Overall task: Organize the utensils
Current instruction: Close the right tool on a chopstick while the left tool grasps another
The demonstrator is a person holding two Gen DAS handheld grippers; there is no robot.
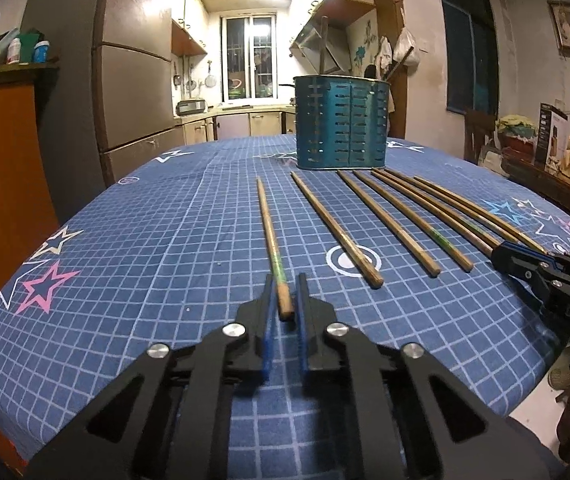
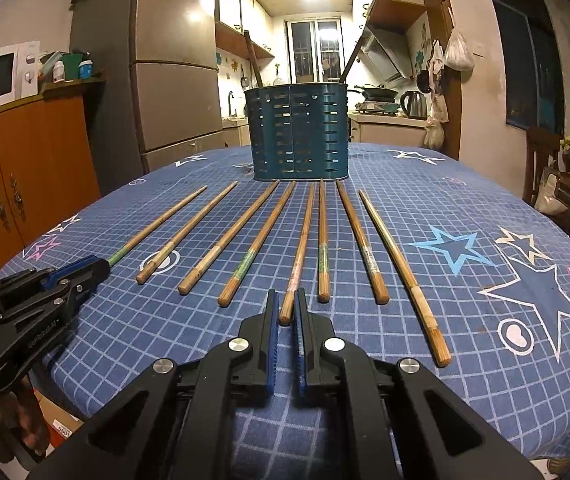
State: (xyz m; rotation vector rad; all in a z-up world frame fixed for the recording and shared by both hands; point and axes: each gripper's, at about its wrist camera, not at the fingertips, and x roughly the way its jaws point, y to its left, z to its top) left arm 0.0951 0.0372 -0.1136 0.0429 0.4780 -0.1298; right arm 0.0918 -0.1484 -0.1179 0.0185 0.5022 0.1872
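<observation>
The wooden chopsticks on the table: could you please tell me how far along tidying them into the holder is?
Done: two sticks stand in the blue slotted metal holder. In hand: the left tongs straddle the leftmost wooden chopstick, and the right tongs straddle the fifth chopstick; both lie flat on the blue checked tablecloth. Left: all eight chopsticks there.

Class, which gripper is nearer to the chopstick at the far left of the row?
Left. The left gripper straddles the butt of that leftmost chopstick; the right gripper sits several chopsticks away, around the fifth chopstick.
</observation>
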